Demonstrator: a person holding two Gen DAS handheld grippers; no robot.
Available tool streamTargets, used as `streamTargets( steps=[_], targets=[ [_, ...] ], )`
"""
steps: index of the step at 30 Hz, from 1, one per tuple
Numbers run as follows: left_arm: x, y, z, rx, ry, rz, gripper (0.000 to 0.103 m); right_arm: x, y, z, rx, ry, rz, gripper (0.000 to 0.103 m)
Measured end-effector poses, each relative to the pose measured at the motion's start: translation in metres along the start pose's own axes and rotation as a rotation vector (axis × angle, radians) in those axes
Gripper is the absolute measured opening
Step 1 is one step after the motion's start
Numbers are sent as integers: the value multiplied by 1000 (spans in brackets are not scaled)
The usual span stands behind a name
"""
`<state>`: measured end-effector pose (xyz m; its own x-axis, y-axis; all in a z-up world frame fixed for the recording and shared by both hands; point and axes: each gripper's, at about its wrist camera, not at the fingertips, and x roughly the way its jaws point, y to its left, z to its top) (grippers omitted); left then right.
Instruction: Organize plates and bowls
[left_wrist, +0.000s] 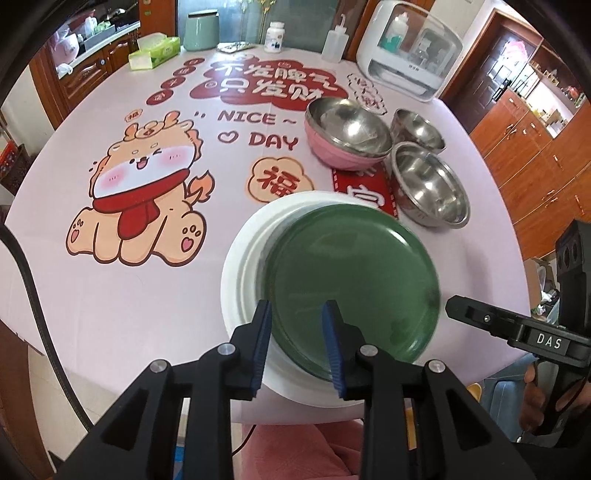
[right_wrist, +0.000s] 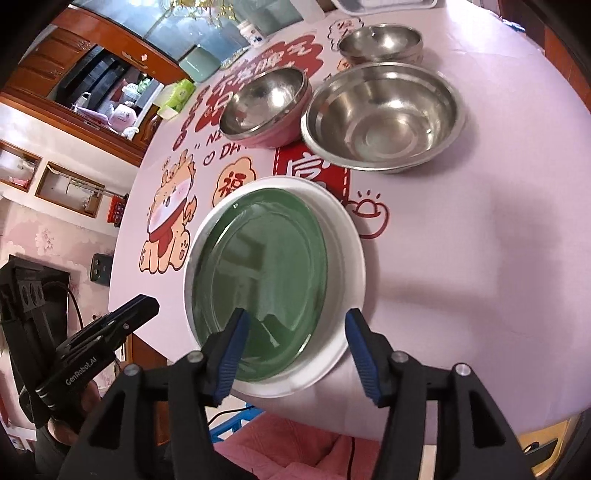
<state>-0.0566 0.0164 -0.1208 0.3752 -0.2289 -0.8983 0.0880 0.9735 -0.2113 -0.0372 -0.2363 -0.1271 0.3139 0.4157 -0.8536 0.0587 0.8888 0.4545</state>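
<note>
A green plate (left_wrist: 354, 284) lies inside a larger white plate (left_wrist: 240, 273) near the table's front edge, shifted toward the white plate's right side. My left gripper (left_wrist: 297, 310) hovers over the green plate's near rim, jaws a little apart with nothing pinched. My right gripper (right_wrist: 296, 317) stands open above the near edge of the green plate (right_wrist: 258, 280) and the white plate (right_wrist: 347, 251). Behind them sit a pink bowl (left_wrist: 332, 147) with a steel inside, a wide steel bowl (left_wrist: 430, 184) and a smaller steel bowl (left_wrist: 419, 129).
A tissue box (left_wrist: 155, 51), a green canister (left_wrist: 201, 29), a pill bottle (left_wrist: 275, 35), a squeeze bottle (left_wrist: 334, 44) and a white appliance (left_wrist: 410, 55) line the table's far side. A phone (right_wrist: 99, 269) lies at the table's left edge. Wooden cabinets stand around the table.
</note>
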Motion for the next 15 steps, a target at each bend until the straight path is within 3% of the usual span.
streamTargets(
  steps=[9,13,15],
  targets=[
    [-16,-20,-5,20,-41,5,33,-40,-12,-11,-9,-131,-12,55],
    [-23,-31,-4,35,-59,-3,48,-55,-17,-13,-9,-177,-22,56],
    [-25,-39,-1,52,-72,-1,49,-60,-20,-13,-13,-194,-28,57]
  ],
)
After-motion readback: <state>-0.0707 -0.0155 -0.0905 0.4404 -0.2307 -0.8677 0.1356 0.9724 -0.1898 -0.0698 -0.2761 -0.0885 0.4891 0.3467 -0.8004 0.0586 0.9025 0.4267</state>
